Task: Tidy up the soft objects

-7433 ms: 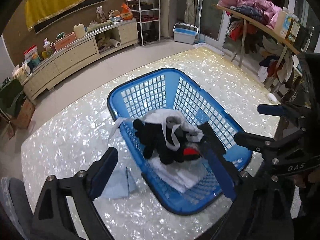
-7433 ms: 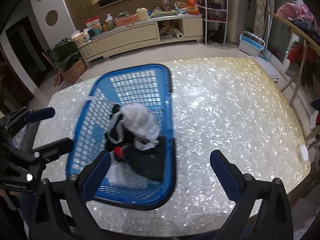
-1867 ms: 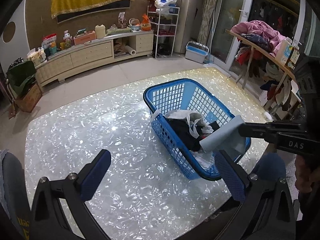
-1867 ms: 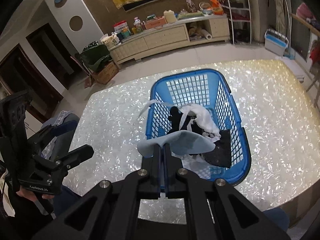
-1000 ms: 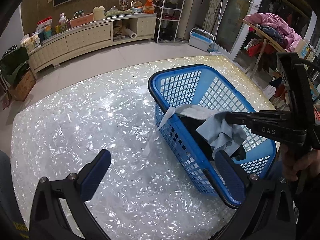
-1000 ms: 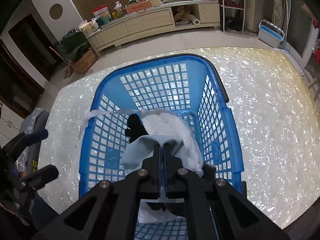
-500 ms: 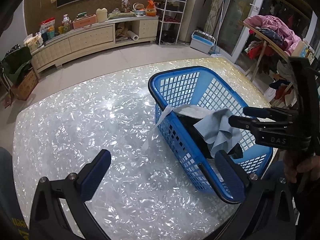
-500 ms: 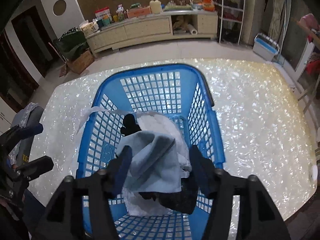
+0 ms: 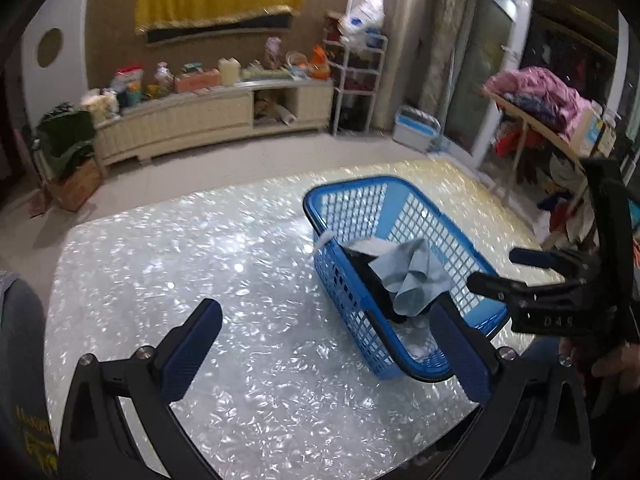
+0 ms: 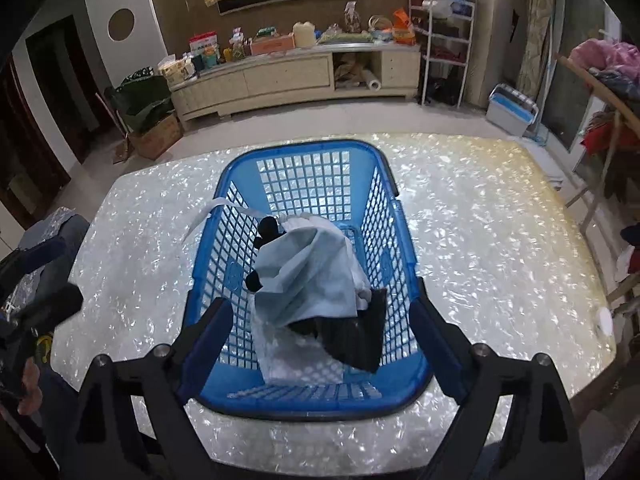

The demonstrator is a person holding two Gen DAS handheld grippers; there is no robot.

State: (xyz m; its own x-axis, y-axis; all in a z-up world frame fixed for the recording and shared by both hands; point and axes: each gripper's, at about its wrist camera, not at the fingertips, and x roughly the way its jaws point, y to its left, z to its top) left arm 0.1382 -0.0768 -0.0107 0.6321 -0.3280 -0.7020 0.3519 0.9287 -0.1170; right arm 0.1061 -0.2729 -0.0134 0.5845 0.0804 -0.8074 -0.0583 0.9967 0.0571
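A blue lattice basket (image 10: 304, 146) stands on the pearly white table. A light blue cloth (image 10: 308, 276) lies crumpled on top of its pile, over a black garment (image 10: 352, 340) and a white padded piece (image 10: 316, 224). My right gripper (image 10: 320, 312) hovers above the basket's near end, its jaws opening, and nothing sits between the pads. In the left wrist view the basket (image 9: 348, 182) holds the same cloth (image 9: 412, 276), with the right gripper (image 9: 496, 268) at its right side. My left gripper (image 9: 324, 320) is open and holds nothing, above the table left of the basket.
A white strap (image 10: 208, 212) hangs over the basket's left wall. The table (image 9: 180, 260) stretches bare to the left. A small white disc (image 10: 604, 320) lies at its right edge. Beyond are a low cabinet (image 10: 280, 76), a storage box (image 10: 512, 110) and a clothes-laden rack (image 9: 536, 96).
The right gripper opened and let go of the light blue cloth, which now rests on the pile. Both grippers drew back and up from the basket.
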